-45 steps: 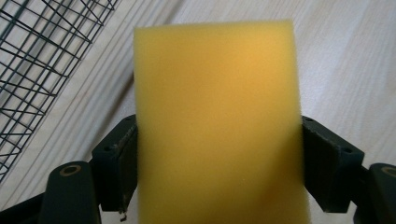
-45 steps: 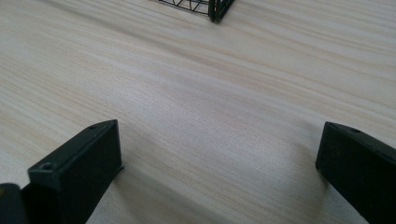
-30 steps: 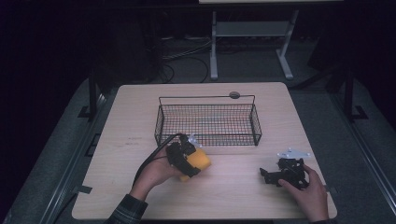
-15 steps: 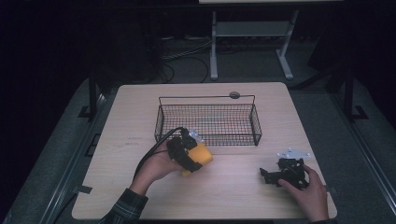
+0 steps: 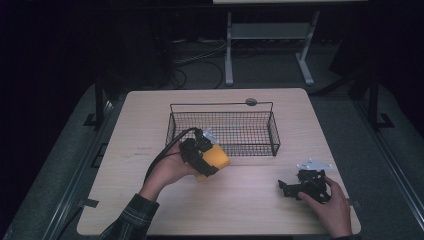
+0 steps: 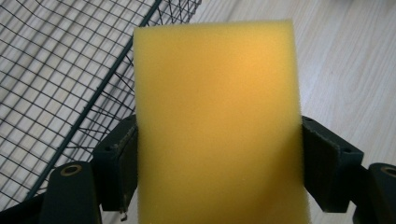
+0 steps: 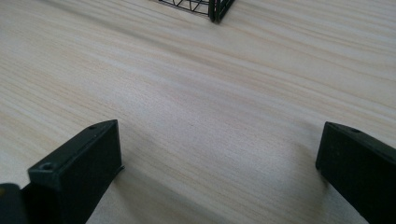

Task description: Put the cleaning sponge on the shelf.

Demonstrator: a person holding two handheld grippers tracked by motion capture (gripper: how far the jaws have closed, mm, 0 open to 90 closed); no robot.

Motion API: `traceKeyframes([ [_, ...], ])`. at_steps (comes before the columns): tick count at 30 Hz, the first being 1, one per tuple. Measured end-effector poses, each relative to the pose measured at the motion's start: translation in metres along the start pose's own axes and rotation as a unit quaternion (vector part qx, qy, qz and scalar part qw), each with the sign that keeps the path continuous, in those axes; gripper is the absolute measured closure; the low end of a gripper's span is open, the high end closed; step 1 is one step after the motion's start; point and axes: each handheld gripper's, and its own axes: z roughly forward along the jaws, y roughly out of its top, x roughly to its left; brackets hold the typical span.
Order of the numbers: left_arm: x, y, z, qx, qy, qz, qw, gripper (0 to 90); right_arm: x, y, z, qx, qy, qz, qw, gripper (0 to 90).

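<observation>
A yellow sponge [image 5: 216,157] [image 6: 217,121] sits clamped between the jaws of my left gripper [image 5: 202,152] [image 6: 217,158], which is shut on it and held just above the table. It hangs right at the front left corner of the black wire basket [image 5: 222,127] [image 6: 56,70]. My right gripper [image 5: 292,187] [image 7: 219,163] rests low on the wooden table [image 5: 250,200] at the front right, jaws wide apart with bare wood between them.
The basket stands in the middle of the table, its near corner [image 7: 217,9] seen at the top of the right gripper view. A small round dark disc [image 5: 251,102] lies behind the basket. Dark floor and a white stand [image 5: 270,30] lie beyond the far edge.
My left gripper has carried the sponge up and toward the basket's front left corner. The right gripper has stayed where it was.
</observation>
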Motion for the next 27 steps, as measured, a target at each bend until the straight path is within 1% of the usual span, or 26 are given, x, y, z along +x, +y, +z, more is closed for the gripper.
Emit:
traceKeyframes([
  [1, 0.001, 0.001, 0.0, -0.001, 0.0, -0.002, 1.0, 23.4, 0.0, 0.0, 0.0, 0.0, 0.0, 0.0, 1.0, 0.0],
  [3, 0.002, 0.002, -0.001, -0.001, 0.0, 0.0, 1.0, 23.4, 0.0, 0.0, 0.0, 0.0, 0.0, 0.001, 1.0, 0.0],
  [12, 0.009, 0.011, -0.007, -0.004, 0.003, 0.0, 1.0, 23.5, 0.0, 0.0, 0.0, 0.001, 0.001, 0.001, 1.0, 0.0],
  [16, 0.015, 0.015, -0.011, -0.01, 0.009, -0.003, 0.9999, 23.5, 0.0, 0.0, 0.0, 0.0, 0.0, 0.001, 1.0, 0.0],
  [18, 0.016, 0.016, -0.011, -0.012, 0.01, -0.004, 0.9999, 23.5, 0.0, 0.0, 0.0, 0.0, 0.0, 0.001, 1.0, 0.0],
  [23, 0.024, 0.021, -0.017, -0.012, 0.021, -0.001, 0.9997, 23.5, 0.0, 0.0, 0.0, 0.0, 0.0, 0.001, 1.0, 0.0],
  [27, 0.029, 0.024, -0.02, -0.022, 0.024, -0.005, 0.9995, 23.5, 0.0, 0.0, 0.0, 0.0, 0.0, 0.0, 1.0, 0.0],
])
